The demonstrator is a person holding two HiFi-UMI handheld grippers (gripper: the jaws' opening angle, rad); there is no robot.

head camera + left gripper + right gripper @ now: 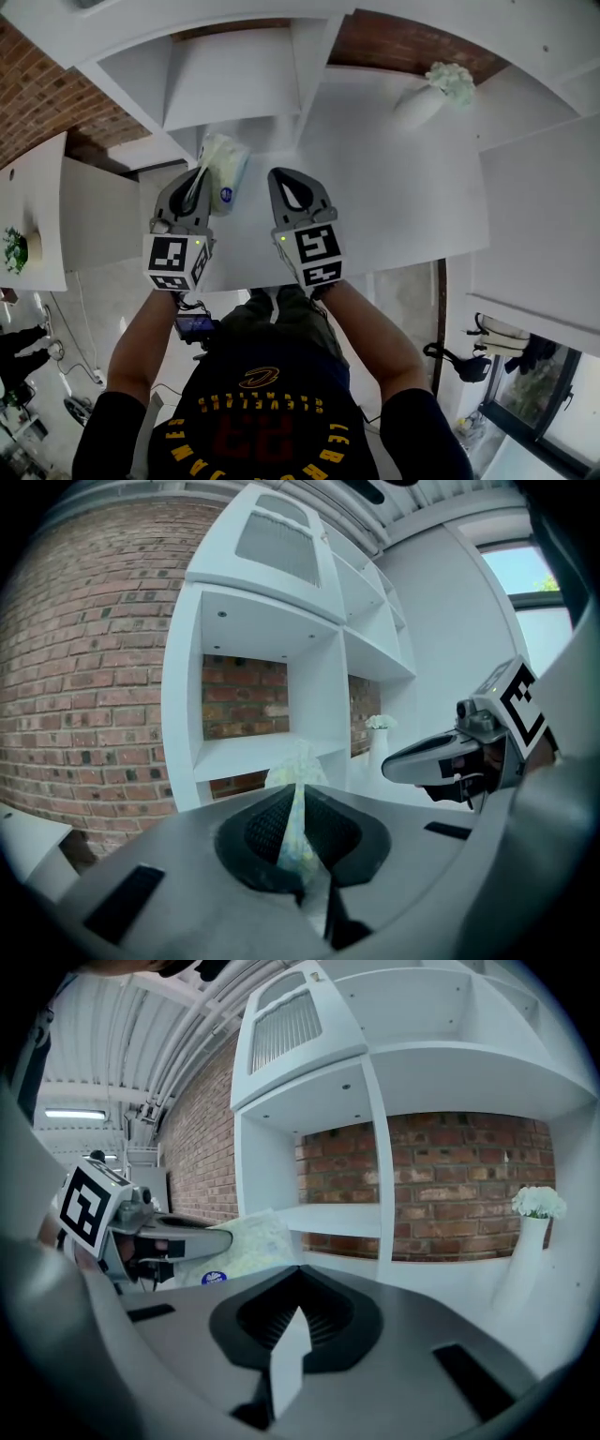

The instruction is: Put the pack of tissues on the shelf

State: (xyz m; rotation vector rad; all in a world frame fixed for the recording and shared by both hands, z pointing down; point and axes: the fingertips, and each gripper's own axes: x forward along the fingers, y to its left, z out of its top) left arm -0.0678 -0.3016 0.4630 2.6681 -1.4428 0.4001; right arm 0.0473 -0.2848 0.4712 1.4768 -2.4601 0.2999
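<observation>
The pack of tissues (226, 171) is pale green and white with a blue round sticker. My left gripper (201, 176) is shut on its end and holds it in the air before the white shelf unit (234, 89). In the left gripper view the pack (298, 803) stands thin and upright between the jaws, with the open shelf compartment (248, 752) behind it. My right gripper (280, 175) hovers just to the right of the pack, shut with nothing in it. From the right gripper view, the pack (246, 1239) shows at left, beside the left gripper (183, 1232).
A white vase of white flowers (429, 97) stands on the white counter (394, 187) to the right of the compartment, and shows as the vase (527, 1251) at the far right in the right gripper view. Brick wall (84, 667) backs the shelves. A low white side table (33, 216) lies at left.
</observation>
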